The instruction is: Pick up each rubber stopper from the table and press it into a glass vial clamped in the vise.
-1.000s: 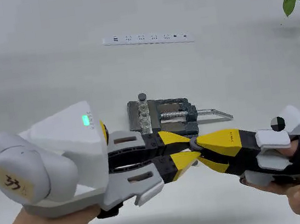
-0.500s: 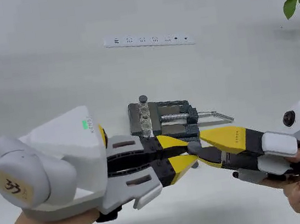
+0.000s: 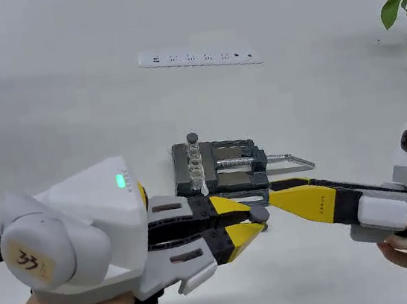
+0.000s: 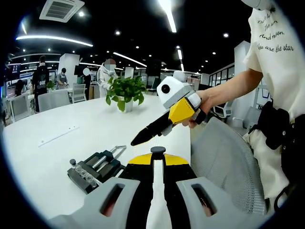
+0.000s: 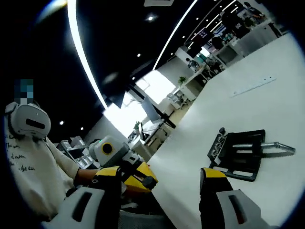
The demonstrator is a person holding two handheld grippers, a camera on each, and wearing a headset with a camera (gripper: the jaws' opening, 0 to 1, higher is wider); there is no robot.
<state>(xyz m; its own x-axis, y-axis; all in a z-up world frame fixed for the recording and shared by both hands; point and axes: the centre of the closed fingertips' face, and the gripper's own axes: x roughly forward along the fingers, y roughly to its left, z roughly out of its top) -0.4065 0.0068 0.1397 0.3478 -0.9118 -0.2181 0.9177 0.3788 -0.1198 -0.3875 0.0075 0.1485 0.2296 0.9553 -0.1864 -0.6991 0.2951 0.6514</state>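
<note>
Rubber stopper [image 3: 259, 212]: small, dark grey, round-topped; pinched between the closed tips of the left tool [image 3: 251, 218], above the smooth white desk [image 3: 66, 80], near the vise [image 3: 224, 168].
Vise: blocky dark metal, gripping clear glass vials [image 3: 196, 166] (number hard to make out).
Right tool [image 3: 272, 190]: yellow-black jaws apart.

Dark grey rubber stopper [image 3: 259, 213] sitting pinched in left gripper [image 3: 254, 218] tips, just nearer than black vise [image 3: 226, 183] clamping upright clear glass vials [image 3: 195, 166], farthest vial [image 3: 193, 147] wearing a dark cap.
</note>
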